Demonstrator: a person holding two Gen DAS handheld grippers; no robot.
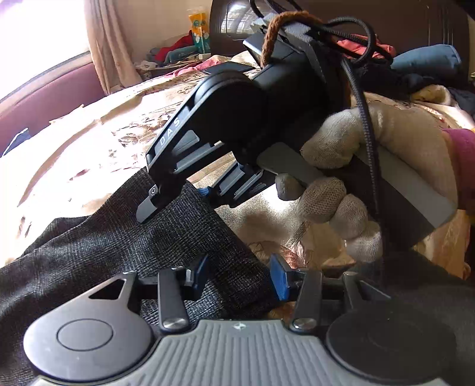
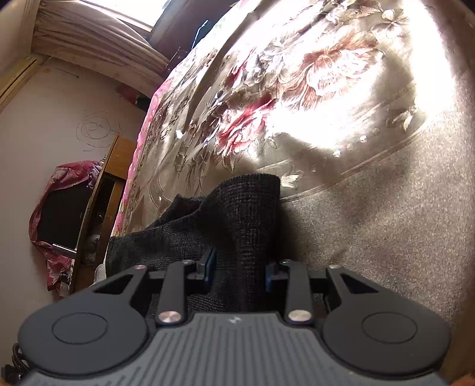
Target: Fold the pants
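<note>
Dark grey knit pants (image 1: 124, 237) lie on a floral bedspread (image 1: 98, 139). My left gripper (image 1: 242, 277) is open, its blue pads either side of the pants' edge, fabric lying between them. My right gripper shows in the left wrist view (image 1: 178, 197), held by a gloved hand (image 1: 350, 166), its fingers down on the same end of the pants. In the right wrist view, my right gripper (image 2: 239, 268) is open, with the pants (image 2: 237, 213) bunched between its pads and a raised fold ahead.
The floral bedspread (image 2: 297, 104) fills the area ahead. Clutter of clothes (image 1: 178, 52) and a dark headboard (image 1: 415, 20) stand at the far side. A covered television (image 2: 65, 216) on a wooden stand lies beyond the bed's edge.
</note>
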